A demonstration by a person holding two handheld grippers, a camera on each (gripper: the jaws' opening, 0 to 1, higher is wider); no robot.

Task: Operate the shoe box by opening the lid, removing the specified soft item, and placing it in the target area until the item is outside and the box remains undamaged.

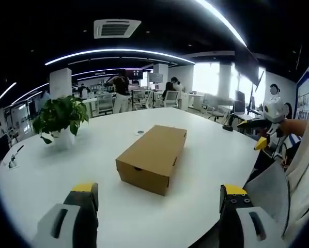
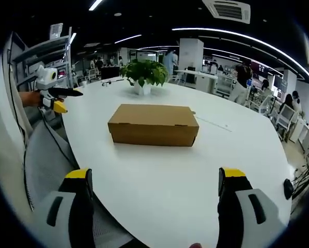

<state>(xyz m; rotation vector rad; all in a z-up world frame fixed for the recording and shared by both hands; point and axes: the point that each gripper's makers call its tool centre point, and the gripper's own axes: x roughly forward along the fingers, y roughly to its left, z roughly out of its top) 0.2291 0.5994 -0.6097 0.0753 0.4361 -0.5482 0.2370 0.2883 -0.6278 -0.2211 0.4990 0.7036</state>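
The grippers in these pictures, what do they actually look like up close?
Each is a two-pronged tool. In the left gripper view, the left gripper has two chunky grey prongs with dark inner faces and yellow caps at the tips. The right gripper looks the same in its own view. Seen from the side in the left gripper view, the right one is black with a yellow tip and a white housing on top.

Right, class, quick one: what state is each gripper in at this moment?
Left gripper: open, holding nothing, short of the closed cardboard box.
Right gripper: open, holding nothing.
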